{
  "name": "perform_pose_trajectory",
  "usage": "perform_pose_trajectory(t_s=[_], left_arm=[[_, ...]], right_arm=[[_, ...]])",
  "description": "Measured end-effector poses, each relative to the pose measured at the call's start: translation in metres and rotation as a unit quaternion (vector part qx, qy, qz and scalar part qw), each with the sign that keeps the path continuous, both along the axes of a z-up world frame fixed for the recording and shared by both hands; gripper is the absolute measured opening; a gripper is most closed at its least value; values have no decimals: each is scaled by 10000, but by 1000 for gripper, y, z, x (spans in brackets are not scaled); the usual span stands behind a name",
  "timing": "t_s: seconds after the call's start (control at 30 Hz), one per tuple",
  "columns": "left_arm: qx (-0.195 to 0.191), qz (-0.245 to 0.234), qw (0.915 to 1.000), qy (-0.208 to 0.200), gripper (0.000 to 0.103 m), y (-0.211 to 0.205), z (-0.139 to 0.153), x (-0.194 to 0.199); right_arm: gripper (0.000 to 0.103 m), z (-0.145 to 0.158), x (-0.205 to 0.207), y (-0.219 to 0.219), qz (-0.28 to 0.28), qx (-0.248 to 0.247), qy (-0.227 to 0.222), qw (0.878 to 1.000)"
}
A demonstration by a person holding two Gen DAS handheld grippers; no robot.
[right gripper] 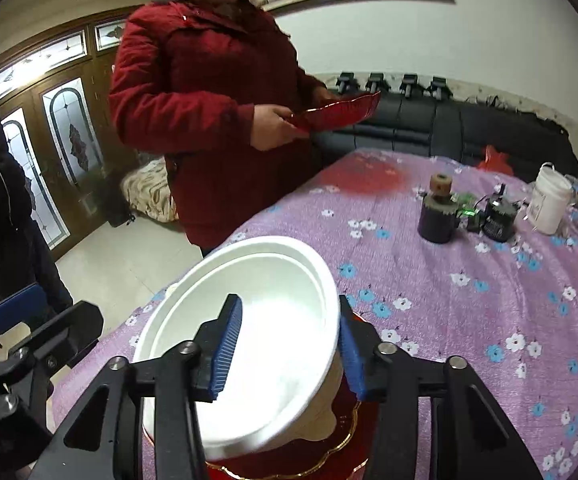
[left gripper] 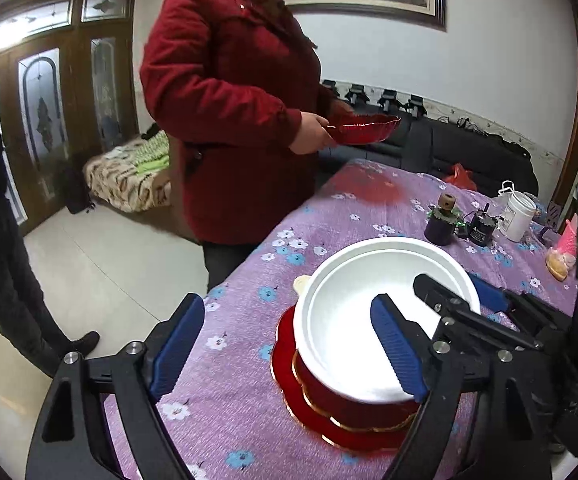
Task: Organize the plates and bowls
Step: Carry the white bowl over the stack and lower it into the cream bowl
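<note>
White walls, pale tiled floor point(left gripper: 101, 264), dark wooden glazed doors point(left gripper: 61, 100), black sofa point(right gripper: 449, 128).

free: bare cloth point(right gripper: 429, 320) right of bowl stack – blocked: jars point(right gripper: 437, 216) far side, bystander point(right gripper: 193, 100) left

glossy white bowl point(right gripper: 257, 320); printed cloth table cover point(right gripper: 469, 280).
</note>
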State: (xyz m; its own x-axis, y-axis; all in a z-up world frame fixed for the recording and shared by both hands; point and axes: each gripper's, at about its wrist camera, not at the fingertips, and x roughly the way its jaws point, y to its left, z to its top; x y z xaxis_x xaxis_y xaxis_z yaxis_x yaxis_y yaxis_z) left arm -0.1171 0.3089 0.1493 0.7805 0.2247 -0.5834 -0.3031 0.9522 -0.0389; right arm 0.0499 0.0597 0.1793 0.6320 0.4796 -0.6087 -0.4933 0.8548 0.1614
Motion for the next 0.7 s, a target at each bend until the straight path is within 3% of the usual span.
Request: perform_pose_trajectory(t_s=[0.1,0.37,0.7], left_arm=[[6,26,10000,-34,87,-4,1,-10],[61,67,10000,-11,87,-17,-1,-24],[147,64,9999,8,88,-40,-4,-32]], right_arm=[[62,9,-10,-10,-10,149,-105,9998],[68,17,-28,-42,-111,418,-78,9990],[73,-11,-29,-73,-250,271,382,9986]])
